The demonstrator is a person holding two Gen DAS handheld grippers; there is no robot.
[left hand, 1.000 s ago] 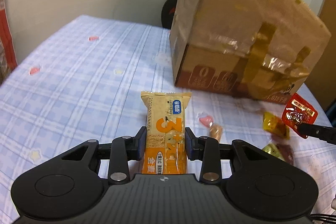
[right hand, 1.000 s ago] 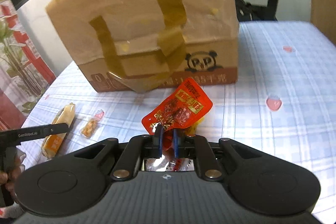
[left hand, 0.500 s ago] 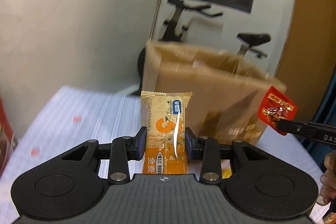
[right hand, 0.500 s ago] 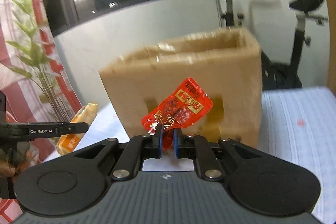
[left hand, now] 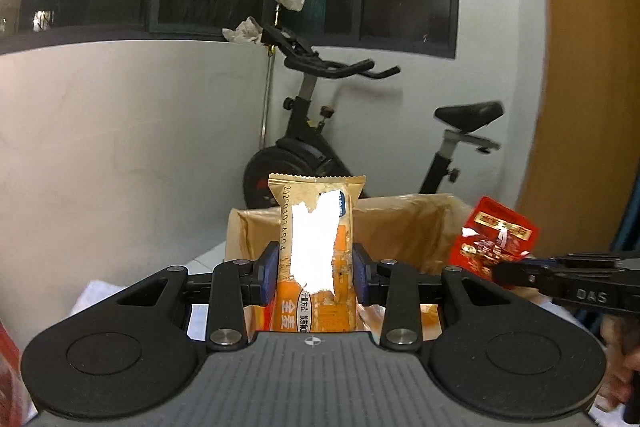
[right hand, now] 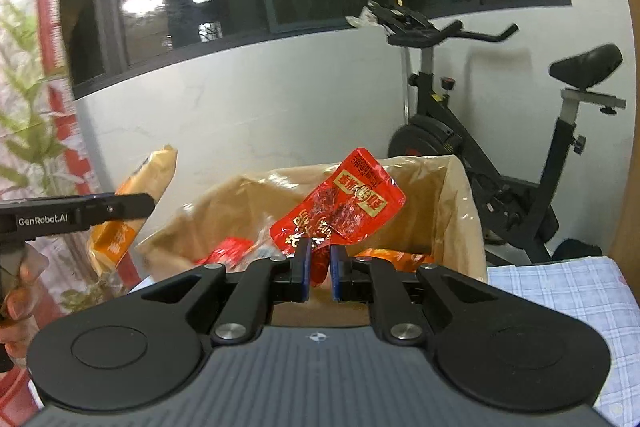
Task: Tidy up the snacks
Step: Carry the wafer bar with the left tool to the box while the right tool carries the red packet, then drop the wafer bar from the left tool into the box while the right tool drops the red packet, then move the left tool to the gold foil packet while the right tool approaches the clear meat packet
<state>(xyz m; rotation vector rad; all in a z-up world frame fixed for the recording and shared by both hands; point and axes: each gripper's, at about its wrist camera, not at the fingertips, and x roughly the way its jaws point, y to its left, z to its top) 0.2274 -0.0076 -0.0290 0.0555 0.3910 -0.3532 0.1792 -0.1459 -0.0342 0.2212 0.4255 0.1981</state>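
Left wrist view: left gripper (left hand: 314, 275) fingers clamp an upright orange bar (left hand: 316, 259) above the open box (left hand: 404, 223). Right gripper (right hand: 320, 269) fingers pinch a red packet (right hand: 340, 209) by its lower edge over that box, which holds other snacks (right hand: 228, 247). Beside it, the bench (right hand: 560, 291).

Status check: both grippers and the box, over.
Left gripper shut on orange snack bar. Right gripper shut on red snack packet. Both above open cardboard box, snacks already inside. Nothing blocking.
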